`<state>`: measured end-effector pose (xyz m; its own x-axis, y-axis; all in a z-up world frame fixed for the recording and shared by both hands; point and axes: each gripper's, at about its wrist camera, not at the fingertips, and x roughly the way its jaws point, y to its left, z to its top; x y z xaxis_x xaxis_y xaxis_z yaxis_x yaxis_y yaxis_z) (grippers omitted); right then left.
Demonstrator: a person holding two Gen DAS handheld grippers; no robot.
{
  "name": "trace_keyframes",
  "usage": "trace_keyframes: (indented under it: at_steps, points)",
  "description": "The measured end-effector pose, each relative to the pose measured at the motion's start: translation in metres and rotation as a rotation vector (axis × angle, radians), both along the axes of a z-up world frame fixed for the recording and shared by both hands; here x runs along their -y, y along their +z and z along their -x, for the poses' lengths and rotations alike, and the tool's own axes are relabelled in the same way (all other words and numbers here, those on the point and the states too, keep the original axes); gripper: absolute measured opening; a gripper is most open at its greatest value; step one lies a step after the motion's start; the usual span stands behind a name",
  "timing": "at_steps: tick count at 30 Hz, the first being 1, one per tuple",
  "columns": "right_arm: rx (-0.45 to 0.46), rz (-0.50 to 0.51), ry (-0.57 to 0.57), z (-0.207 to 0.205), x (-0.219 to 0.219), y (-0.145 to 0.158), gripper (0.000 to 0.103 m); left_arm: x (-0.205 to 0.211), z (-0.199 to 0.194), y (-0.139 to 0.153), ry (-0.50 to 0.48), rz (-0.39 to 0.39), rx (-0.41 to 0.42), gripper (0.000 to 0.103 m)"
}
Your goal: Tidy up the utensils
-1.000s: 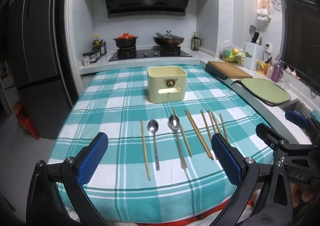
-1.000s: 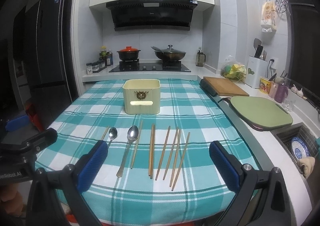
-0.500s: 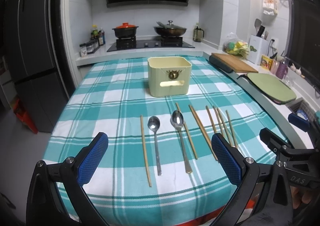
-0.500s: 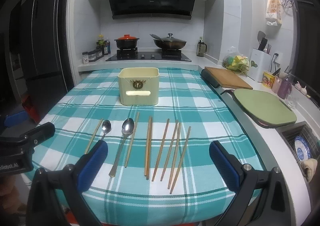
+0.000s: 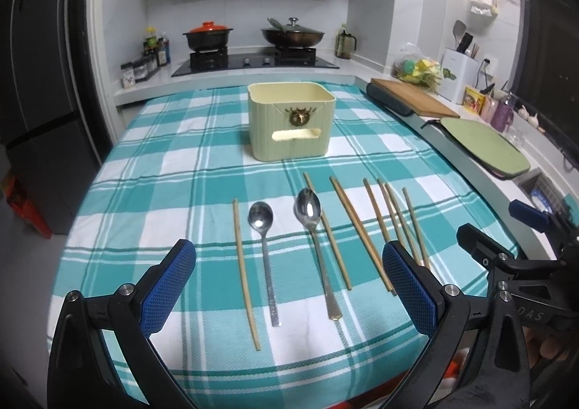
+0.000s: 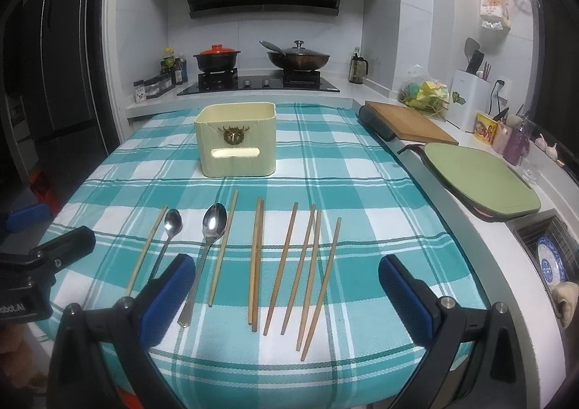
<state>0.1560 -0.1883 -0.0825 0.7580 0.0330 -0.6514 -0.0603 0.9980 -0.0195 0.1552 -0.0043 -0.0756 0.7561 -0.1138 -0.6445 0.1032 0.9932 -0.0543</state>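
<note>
Utensils lay in a row on your checked worktop, in front of the cream holder: two spoons among loose chopsticks. Your left hand-held gripper and right hand-held gripper both stood wide open, holding nothing. Thin chopsticks could roll or cross if you nudged a neighbour. Since the earlier frames both views had closed in slightly on the row.

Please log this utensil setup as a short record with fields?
container: cream holder, upright on checked cloth, looks empty
spoons: small spoon, large spoon, flat
chopsticks: eight wooden sticks, e.g. leftmost chopstick, paired chopsticks
left hand-held gripper: open, empty
right hand-held gripper: open, empty
progress: nothing in holder yet
</note>
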Motion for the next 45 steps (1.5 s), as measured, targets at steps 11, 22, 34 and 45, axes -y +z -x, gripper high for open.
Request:
trace_keyframes:
  at_steps: [11, 22, 34, 45]
  points:
    - [-0.011, -0.016, 0.011, -0.013, 0.009, -0.015, 0.103, -0.038, -0.027, -0.031, 0.093, -0.003, -0.083, 0.103]
    - [-0.077, -0.013, -0.040, -0.040, 0.043, -0.053, 0.103, -0.069, -0.088, -0.099, 0.153, -0.048, -0.235, 0.103]
    - [-0.234, -0.063, -0.058, -0.087, 0.086, -0.096, 0.087, -0.071, -0.134, -0.145, 0.162, -0.119, -0.329, 0.102]
    - [-0.352, -0.067, -0.007, -0.155, 0.078, -0.143, 0.034, -0.077, -0.142, -0.150, 0.164, -0.069, -0.357, 0.103]
